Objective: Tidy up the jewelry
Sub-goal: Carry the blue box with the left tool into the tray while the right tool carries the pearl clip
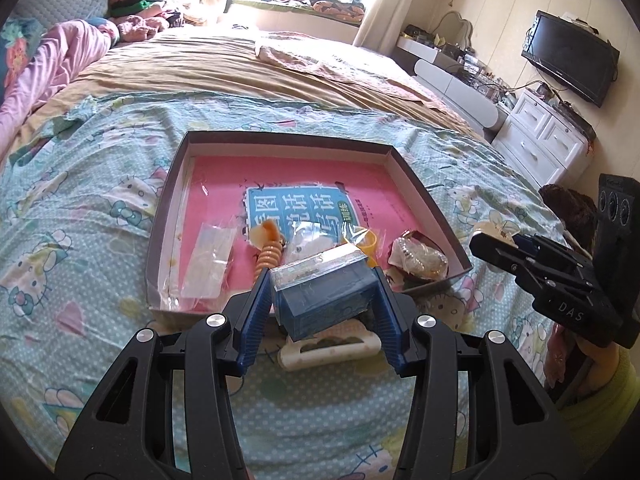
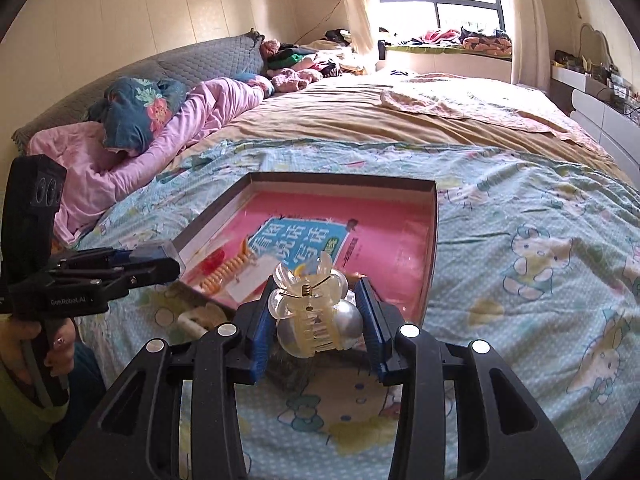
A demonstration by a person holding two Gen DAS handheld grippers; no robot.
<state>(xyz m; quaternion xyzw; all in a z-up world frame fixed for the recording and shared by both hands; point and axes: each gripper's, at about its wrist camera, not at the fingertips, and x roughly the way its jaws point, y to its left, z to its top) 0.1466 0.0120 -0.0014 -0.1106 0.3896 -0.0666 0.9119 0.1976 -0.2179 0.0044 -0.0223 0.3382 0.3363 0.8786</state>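
My left gripper (image 1: pixel 322 280) is shut on a blue box (image 1: pixel 326 300) with a clear lid, held just above the bed at the near edge of a shallow cardboard tray (image 1: pixel 288 140). My right gripper (image 2: pixel 318 300) is shut on a clear hair claw clip with pearl balls (image 2: pixel 312 312), held near the tray's near rim (image 2: pixel 434 240). In the tray lie a pink book (image 1: pixel 304 184), an orange spiral hair tie (image 1: pixel 269 256), clear plastic bags (image 1: pixel 208 256), a yellow ring (image 1: pixel 370 242) and a wrapped silvery piece (image 1: pixel 420 258).
A white hair clip (image 1: pixel 330 348) lies on the Hello Kitty bedsheet (image 1: pixel 80 240) under the blue box. The right gripper shows in the left wrist view (image 1: pixel 552 276), the left one in the right wrist view (image 2: pixel 100 276). Pillows, a pink blanket (image 2: pixel 160 136) and white drawers (image 1: pixel 540 140) surround the bed.
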